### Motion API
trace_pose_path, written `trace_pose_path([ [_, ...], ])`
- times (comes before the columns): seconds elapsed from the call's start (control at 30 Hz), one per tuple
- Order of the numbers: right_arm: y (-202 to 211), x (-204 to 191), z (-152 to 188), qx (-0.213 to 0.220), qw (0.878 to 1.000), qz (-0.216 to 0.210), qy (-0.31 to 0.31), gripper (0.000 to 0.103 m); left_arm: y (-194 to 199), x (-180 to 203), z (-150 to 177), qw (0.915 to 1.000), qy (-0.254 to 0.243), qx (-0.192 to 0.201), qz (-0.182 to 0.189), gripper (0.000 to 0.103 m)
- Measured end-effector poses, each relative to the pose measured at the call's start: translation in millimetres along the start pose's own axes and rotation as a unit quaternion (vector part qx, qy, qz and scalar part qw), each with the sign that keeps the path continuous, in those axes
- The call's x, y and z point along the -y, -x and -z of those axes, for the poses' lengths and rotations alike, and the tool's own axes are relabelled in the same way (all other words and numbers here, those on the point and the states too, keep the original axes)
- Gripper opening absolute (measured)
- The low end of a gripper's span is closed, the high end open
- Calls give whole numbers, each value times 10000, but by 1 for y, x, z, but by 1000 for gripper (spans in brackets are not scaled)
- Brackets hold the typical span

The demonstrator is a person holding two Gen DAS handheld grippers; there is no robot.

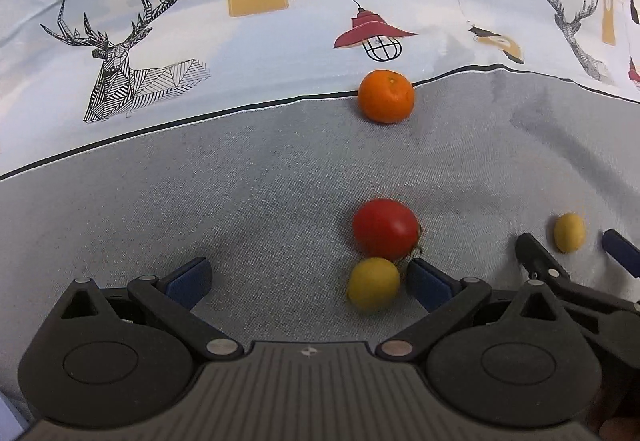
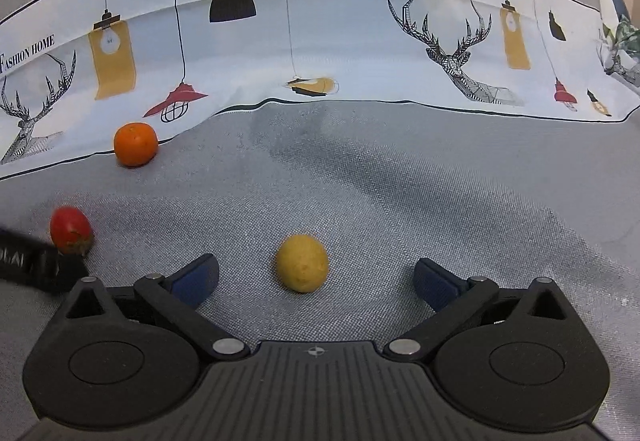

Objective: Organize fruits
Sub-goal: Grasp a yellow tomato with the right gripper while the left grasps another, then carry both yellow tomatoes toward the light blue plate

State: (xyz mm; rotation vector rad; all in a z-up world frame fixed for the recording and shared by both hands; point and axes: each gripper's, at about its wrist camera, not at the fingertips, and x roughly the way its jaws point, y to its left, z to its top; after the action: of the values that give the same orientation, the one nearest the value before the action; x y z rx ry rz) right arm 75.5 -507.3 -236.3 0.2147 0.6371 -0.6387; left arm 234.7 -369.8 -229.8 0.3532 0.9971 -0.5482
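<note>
In the left wrist view my left gripper point(image 1: 308, 277) is open. A small yellow fruit point(image 1: 373, 283) lies between its fingers, close to the right finger, and touches a red tomato point(image 1: 385, 228) just beyond it. An orange point(image 1: 386, 95) sits farther back at the cloth's printed border. My right gripper point(image 2: 316, 279) is open around a second yellow fruit point(image 2: 302, 263), which lies on the cloth between its fingertips. That fruit point(image 1: 569, 232) and the right gripper point(image 1: 576, 245) also show at the right of the left wrist view. The tomato point(image 2: 71, 229) and orange point(image 2: 135, 143) show at left.
The fruits lie on a grey tablecloth point(image 1: 260, 181) with creases at the right. Its white printed border point(image 2: 320, 53), with deer and lamps, runs along the far side. The left gripper's body point(image 2: 36, 265) enters the right wrist view at the left edge.
</note>
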Motion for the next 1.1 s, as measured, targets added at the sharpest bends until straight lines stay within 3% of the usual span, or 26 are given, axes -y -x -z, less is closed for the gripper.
trace_pose_path([
  [0.1,1,-1,0,6,10000,31,8,102,10,1,5,9998,-132,127,52,80],
  [0.17,3,-3,0,20,10000,28,-40,87,20,7,7,9989,-398,163,188,25],
  [0.2,6,-4,1,109,9999,-42,-22,42,24,12,7,9982,-557,131,206,26],
  [0.23,10,-7,0,189,9996,-220,73,26,25,16,7,9974,-686,120,210,26],
  [0.33,11,-14,0,240,9989,-372,162,26,32,22,9,9964,-830,90,165,26],
  [0.47,12,-4,-2,403,9991,-144,27,26,61,3,13,9988,-431,54,212,26],
  [0.6,24,7,-1,402,9991,67,-142,26,120,-19,34,9991,-366,180,59,26],
  [0.73,75,8,-4,454,9984,-36,-328,26,185,-43,67,9990,-320,280,-129,26],
  [0.9,177,-11,1,634,9951,-721,-232,26,260,-77,117,9988,-103,367,-299,26],
  [1.1,294,-54,36,167,9785,-2052,136,26,328,-117,178,9975,269,329,-561,26],
])
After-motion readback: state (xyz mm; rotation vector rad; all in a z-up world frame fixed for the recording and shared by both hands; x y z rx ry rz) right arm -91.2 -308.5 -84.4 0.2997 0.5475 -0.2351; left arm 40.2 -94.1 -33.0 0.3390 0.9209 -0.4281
